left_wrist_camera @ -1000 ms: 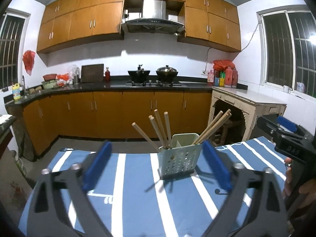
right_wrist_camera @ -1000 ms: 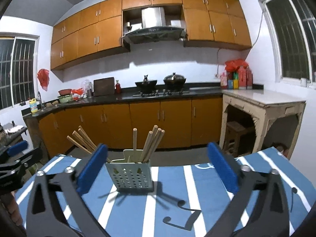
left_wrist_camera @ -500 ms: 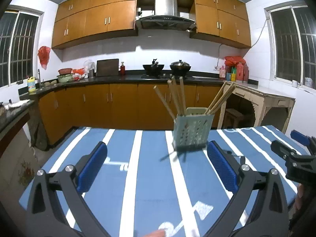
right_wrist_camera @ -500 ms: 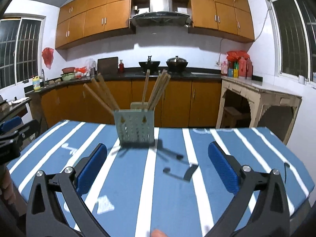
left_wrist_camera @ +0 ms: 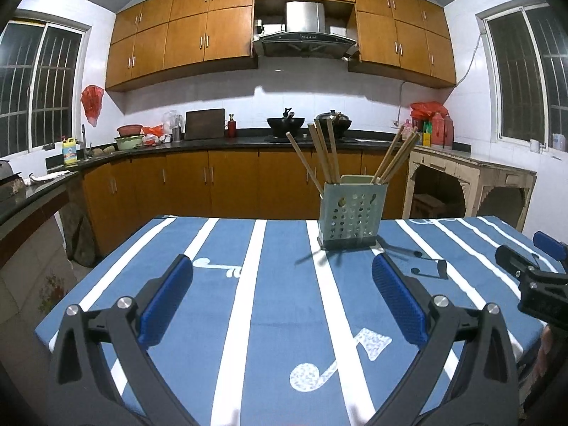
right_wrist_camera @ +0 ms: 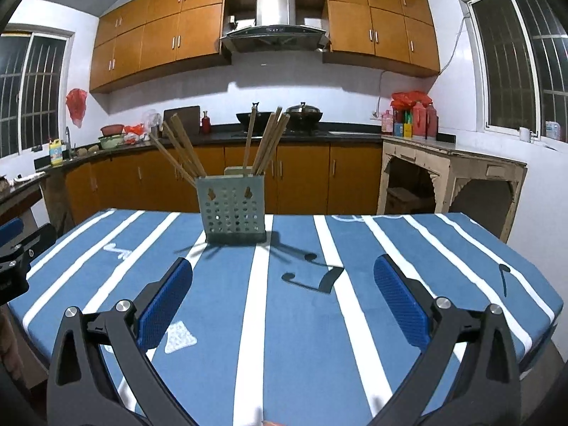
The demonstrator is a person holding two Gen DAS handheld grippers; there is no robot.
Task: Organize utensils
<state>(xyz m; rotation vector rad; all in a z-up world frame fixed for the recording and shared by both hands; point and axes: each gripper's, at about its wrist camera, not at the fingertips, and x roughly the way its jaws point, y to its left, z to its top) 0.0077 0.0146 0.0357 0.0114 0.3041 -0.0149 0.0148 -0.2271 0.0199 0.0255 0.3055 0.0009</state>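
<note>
Wooden chopsticks (left_wrist_camera: 321,152) stand splayed in perforated holder (left_wrist_camera: 351,217) on striped tablecloth (left_wrist_camera: 248,284); L claw (left_wrist_camera: 284,301) & R claw (right_wrist_camera: 284,298) wide open, empty.

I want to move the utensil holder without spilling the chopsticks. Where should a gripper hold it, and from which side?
Grip the utensil holder low on its two flat side walls, coming in level from the near side. It stands upright on the striped tablecloth, and the chopsticks fan out above the rim, so an approach from above would likely knock them. Both grippers are open and empty.
</note>
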